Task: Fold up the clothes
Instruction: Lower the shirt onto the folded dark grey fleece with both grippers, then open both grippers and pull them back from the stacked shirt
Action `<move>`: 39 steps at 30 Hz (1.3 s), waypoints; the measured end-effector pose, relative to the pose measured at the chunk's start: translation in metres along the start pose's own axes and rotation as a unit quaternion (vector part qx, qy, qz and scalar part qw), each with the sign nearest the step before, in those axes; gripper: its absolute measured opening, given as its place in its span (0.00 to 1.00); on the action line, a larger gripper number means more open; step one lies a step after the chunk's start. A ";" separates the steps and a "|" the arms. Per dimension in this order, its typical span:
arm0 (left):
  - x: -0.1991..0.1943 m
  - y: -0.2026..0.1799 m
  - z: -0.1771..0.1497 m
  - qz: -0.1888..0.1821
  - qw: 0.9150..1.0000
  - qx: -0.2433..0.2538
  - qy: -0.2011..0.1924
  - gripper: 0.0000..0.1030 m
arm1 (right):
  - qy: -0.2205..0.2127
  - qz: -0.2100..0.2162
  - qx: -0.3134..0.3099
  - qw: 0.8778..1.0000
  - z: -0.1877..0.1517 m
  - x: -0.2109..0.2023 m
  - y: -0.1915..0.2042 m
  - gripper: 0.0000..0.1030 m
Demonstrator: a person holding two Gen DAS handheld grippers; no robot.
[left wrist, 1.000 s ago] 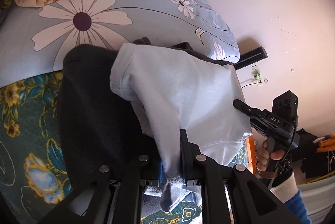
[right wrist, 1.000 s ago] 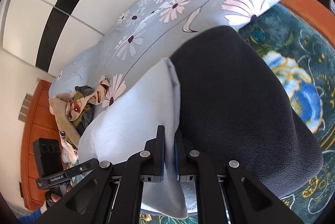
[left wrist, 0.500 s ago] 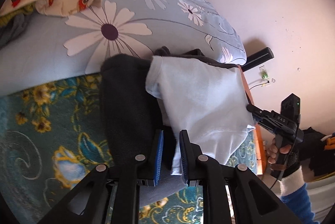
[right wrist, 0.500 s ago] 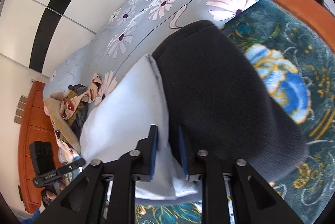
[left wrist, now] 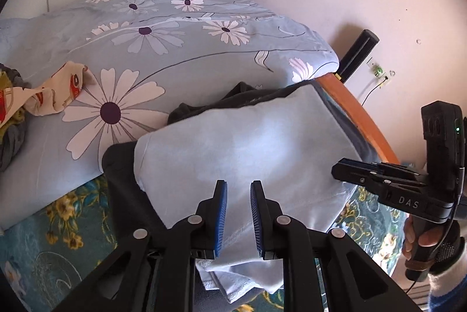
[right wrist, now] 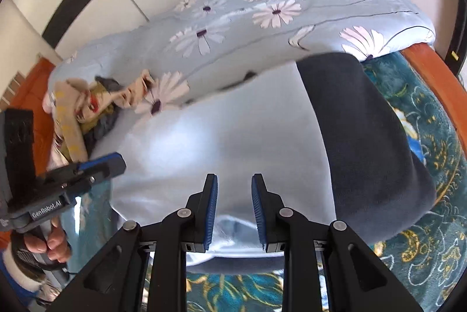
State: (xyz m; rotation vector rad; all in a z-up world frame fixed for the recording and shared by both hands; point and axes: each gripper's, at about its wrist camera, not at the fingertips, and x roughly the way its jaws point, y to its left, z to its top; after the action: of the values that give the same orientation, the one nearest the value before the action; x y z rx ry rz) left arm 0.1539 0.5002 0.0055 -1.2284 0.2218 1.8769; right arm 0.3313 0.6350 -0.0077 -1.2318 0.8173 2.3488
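In the left wrist view the left tongs stand at the lower middle of the frame with a clear gap between the blue pads, nothing pinched; the folded light blue shirt lies just beyond and under the tips, resting on a dark fleece garment that shows at its left edge and behind it. The fold appears laid down, so the step in hand is judged to be a release and a draw-back. It is best done by lifting the tongs straight off the cloth so that the loose layered hem at the lower edge is not dragged open. At the right edge the right tongs are seen from the side, held by a hand, close to the shirt's right border; whether anything is touched there cannot be told. A flowered quilt fills the upper half, and a patterned cloth lies crumpled at the left. In the right wrist view the right tongs are likewise parted and empty at the lower middle, above the near edge of the light blue shirt, with the dark fleece garment spread to its right over a teal flowered blanket. The left tongs come in from the left edge, near the shirt's left side. A pile of unfolded clothes waits at the left, well apart. The wooden bed frame at the right is not in the way.
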 end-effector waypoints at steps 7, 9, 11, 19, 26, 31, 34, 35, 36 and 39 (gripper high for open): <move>0.019 0.009 -0.020 0.002 1.000 -0.009 0.016 0.18 | -0.015 -0.011 0.022 1.000 -0.028 -0.008 -0.027 0.24; 0.022 0.009 -0.020 0.000 1.000 -0.009 0.023 0.18 | -0.019 -0.005 0.036 0.999 -0.028 -0.002 -0.031 0.24; 0.022 0.010 -0.019 -0.004 0.999 -0.017 0.028 0.18 | -0.021 -0.004 0.047 0.999 -0.028 0.005 -0.034 0.24; -0.004 0.008 -0.025 -0.019 0.999 -0.040 0.006 0.32 | -0.031 -0.007 0.074 0.997 -0.032 -0.001 -0.027 0.24; -0.025 0.013 -0.053 -0.038 0.996 -0.081 -0.015 0.61 | -0.052 0.009 0.114 0.992 -0.068 -0.013 -0.007 0.36; -0.025 0.017 -0.081 -0.043 0.996 -0.079 -0.004 0.71 | -0.042 0.006 0.095 0.995 -0.092 -0.002 0.020 0.45; -0.024 0.020 -0.096 -0.043 0.996 -0.072 -0.007 0.75 | -0.033 0.001 0.081 0.996 -0.100 0.010 0.032 0.45; -0.026 0.020 -0.098 -0.043 0.997 -0.068 -0.011 0.79 | -0.032 -0.001 0.080 0.996 -0.102 0.012 0.035 0.45; -0.027 0.020 -0.100 -0.043 0.997 -0.064 -0.015 0.83 | -0.031 -0.003 0.079 0.996 -0.104 0.015 0.037 0.45; -0.029 0.019 -0.105 -0.030 0.998 -0.051 -0.020 1.00 | -0.030 -0.014 0.070 0.997 -0.108 0.022 0.044 0.47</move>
State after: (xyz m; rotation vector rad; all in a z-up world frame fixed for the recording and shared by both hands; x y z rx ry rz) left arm 0.2139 0.4145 -0.0288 -1.2503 0.0681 1.8777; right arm 0.3614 0.5331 -0.0601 -1.1034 0.9216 2.2535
